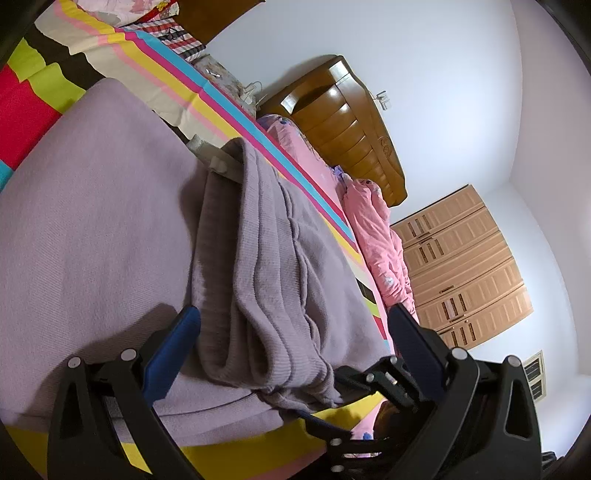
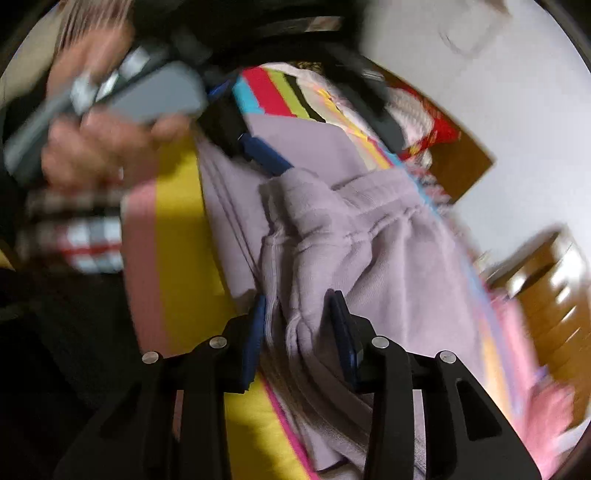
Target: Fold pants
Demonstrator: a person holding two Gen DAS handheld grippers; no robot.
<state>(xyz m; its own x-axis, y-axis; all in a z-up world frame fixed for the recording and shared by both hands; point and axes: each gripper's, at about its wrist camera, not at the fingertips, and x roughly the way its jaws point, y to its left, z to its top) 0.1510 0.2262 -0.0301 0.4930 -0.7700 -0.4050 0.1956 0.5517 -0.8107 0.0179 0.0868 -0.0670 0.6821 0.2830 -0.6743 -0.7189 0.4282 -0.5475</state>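
Observation:
The lilac knit pants (image 1: 110, 236) lie on a striped bedspread (image 1: 221, 107), with a bunched folded layer (image 1: 273, 280) running up the middle. My left gripper (image 1: 295, 314) is open, its blue-padded fingers on either side of that bunched layer near the bed's edge. In the blurred right wrist view, my right gripper (image 2: 299, 295) is closed on a gathered part of the pants (image 2: 332, 236) by the drawstring waistband. The left gripper's blue finger (image 2: 266, 155) shows beyond it, held by a hand (image 2: 96, 147).
A pink quilt (image 1: 376, 236) lies bunched along the bed's far side under a wooden headboard (image 1: 347, 122). A wardrobe (image 1: 465, 266) stands against the wall. Folded checked cloth (image 1: 173, 33) sits at the far end of the bed.

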